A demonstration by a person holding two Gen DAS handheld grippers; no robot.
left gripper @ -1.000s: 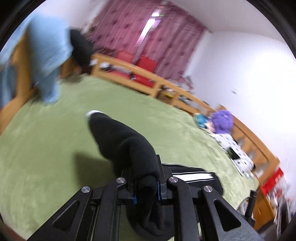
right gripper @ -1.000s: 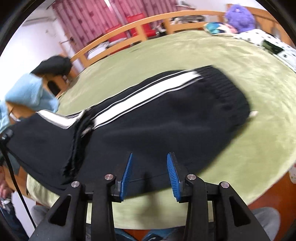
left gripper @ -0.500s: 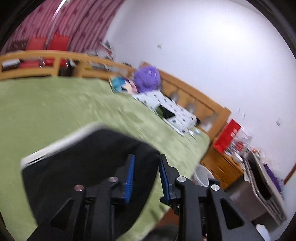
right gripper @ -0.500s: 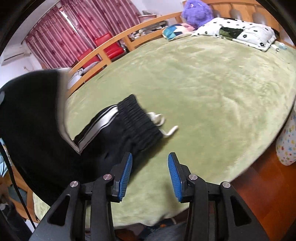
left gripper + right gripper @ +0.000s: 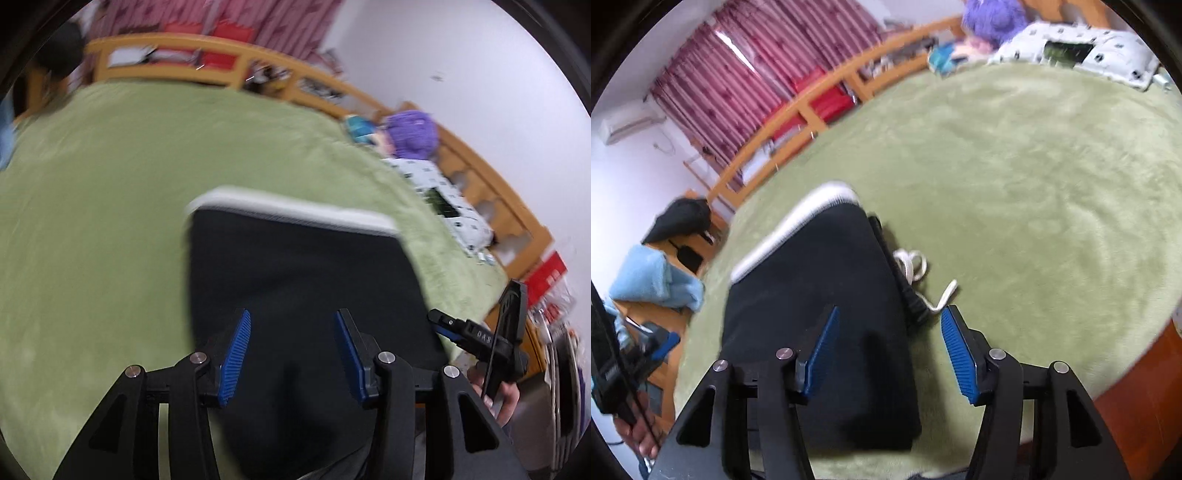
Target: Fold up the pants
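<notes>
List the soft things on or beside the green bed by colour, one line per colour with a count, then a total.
Black: 2, the folded pants and a dark bundle
Purple: 1, the plush toy
Light blue: 1, the cloth
White patterned: 1, the pillow
Total: 5
</notes>
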